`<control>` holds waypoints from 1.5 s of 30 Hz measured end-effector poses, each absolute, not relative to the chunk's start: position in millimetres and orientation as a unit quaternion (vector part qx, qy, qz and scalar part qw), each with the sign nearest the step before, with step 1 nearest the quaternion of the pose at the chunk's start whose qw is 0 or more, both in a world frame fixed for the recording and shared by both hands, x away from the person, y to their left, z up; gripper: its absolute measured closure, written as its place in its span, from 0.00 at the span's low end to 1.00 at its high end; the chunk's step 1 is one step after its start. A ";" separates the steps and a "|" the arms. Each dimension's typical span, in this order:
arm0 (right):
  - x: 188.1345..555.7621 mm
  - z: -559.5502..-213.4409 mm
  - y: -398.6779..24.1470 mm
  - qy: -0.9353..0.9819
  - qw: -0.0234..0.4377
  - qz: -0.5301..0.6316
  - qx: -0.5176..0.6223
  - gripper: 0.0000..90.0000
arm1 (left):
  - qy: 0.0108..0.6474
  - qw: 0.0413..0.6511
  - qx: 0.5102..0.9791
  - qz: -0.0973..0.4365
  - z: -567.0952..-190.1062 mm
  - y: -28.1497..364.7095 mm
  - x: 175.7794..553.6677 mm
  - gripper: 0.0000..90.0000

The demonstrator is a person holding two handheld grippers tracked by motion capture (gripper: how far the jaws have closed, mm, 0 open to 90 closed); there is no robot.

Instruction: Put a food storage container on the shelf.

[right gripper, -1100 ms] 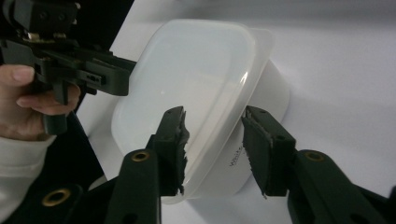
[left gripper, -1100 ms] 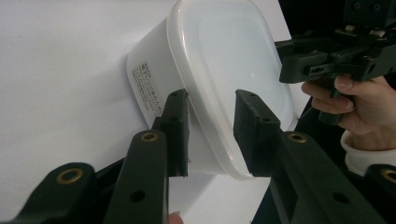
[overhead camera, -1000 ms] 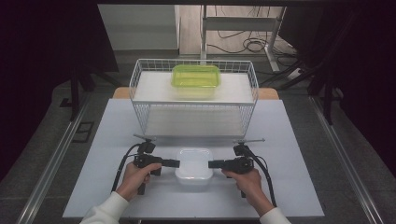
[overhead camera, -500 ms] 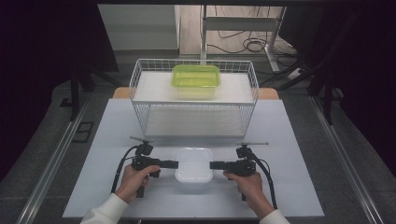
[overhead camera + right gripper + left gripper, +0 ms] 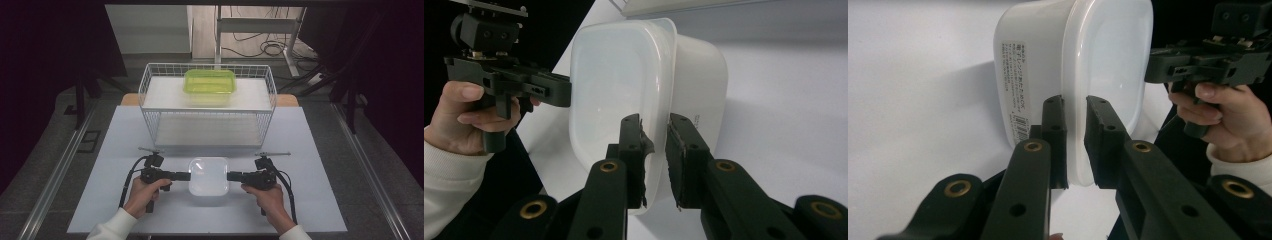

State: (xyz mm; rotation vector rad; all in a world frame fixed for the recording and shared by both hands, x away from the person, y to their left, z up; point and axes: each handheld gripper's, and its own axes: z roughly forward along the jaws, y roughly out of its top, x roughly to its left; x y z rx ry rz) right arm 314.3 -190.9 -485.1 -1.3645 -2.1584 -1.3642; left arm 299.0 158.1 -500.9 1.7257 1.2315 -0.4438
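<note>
A white lidded plastic container (image 5: 208, 175) is near the front of the white table, held from both sides. My left gripper (image 5: 189, 176) is shut on the lid rim at its left side, and my right gripper (image 5: 229, 176) is shut on the rim at its right side. In the left gripper view the container (image 5: 1108, 55) has its rim pinched between the black jaws of my left gripper (image 5: 1075, 102). In the right gripper view my right gripper (image 5: 655, 120) clamps the container (image 5: 609, 85) the same way. I cannot tell whether the container touches the table.
A white wire rack (image 5: 207, 107) stands behind the container at the table's middle back. A green lidded container (image 5: 210, 82) sits on its upper shelf. The white tabletop (image 5: 310, 150) has free room at the left and right.
Both grippers have moved a little forward, toward the rack, carrying the white container with them. Both stay shut on it.
</note>
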 end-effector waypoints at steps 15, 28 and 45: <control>310.0 -469.0 -190.9 -0.764 0.075 -0.478 -0.427 0.87 | 0.482 0.479 0.718 -0.149 -491.8 153.7 293.5 0.88; 309.1 -463.9 -192.6 -0.764 0.066 -0.490 -0.416 0.88 | 0.473 0.492 0.718 -0.139 -486.4 154.5 292.6 0.88; 308.3 -458.7 -194.2 -0.758 0.067 -0.502 -0.412 0.88 | 0.463 0.503 0.717 -0.131 -477.5 155.8 291.3 0.89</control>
